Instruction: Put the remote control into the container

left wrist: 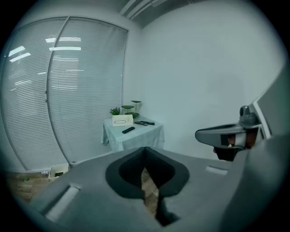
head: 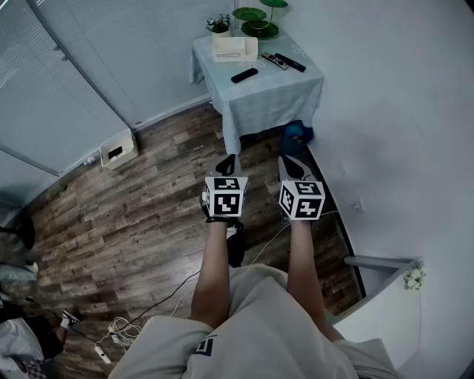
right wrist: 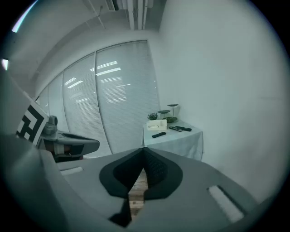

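A black remote control (head: 244, 75) lies on a small table (head: 266, 92) draped in pale blue cloth, far ahead of me across the wood floor. Behind it stands a white container (head: 235, 49), and two more remotes (head: 282, 62) lie to its right. My left gripper (head: 227, 161) and right gripper (head: 289, 164) hang side by side in mid-air, well short of the table, both shut and empty. The left gripper view shows the remote (left wrist: 128, 130) and container (left wrist: 123, 120) in the distance; the right gripper view shows the remote (right wrist: 158, 134) and container (right wrist: 157, 124) too.
A green tiered stand (head: 255, 18) and a small plant (head: 219, 24) sit at the table's back. A blue object (head: 296, 135) lies under the table by the right wall. A white box (head: 118, 148) stands by the blinds, and cables (head: 118, 326) trail on the floor.
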`<state>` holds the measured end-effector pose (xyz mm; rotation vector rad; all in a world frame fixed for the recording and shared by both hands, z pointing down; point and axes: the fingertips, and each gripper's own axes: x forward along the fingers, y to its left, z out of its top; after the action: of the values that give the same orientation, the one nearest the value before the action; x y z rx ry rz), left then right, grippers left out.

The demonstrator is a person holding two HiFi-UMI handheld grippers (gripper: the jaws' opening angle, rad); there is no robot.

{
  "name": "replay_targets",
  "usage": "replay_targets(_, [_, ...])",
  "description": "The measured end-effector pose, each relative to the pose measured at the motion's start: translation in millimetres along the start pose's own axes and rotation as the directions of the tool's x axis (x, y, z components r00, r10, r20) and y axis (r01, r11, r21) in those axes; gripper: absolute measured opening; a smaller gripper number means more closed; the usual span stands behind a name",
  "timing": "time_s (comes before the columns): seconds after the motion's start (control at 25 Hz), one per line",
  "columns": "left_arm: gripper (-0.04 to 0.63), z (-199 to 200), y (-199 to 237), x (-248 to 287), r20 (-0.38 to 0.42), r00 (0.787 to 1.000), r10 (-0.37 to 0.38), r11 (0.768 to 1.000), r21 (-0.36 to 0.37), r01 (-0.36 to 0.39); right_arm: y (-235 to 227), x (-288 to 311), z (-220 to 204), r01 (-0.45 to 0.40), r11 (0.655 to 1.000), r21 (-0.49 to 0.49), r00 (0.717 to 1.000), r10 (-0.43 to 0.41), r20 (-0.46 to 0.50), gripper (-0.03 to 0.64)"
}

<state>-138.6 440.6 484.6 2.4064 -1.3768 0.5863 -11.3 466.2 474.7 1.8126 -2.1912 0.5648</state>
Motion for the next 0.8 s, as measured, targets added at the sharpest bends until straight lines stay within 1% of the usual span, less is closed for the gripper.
replay_targets(0.08, [0.005,11,13,17,-0.001,1.0,-0.003,1.0,-0.006,0.003,-1,20,12,0.003,1.0,-0.012,1.0,-0.003,-0.003,0.0])
replay_targets(0.28, [0.005,32,46,56,-0.004,1.0,-0.006,1.0,0.013,0.006,6,69,36,-0.004,1.0,-0.015,1.0,0.004,-0.005,0.0])
replay_targets(0.48, [0.005,48,81,80,0.019,1.0,-0.004,1.0,-0.023,0.005,16,104,51,0.0,0.999,-0.047,1.0,0.001,0.017,0.0])
replay_targets(0.68, [0.005,54,104,99,0.029,0.999,0.019,0.998,-0.059,-0.017,13,129,61,0.002,0.998,-0.064,1.0,-0.002,0.008,0.0])
replay_targets(0.8, [0.005,57,120,109,0.02,0.999,0.038,0.998,-0.049,-0.037,16,143,67,-0.004,0.999,-0.045,1.0,0.004,0.007,0.002])
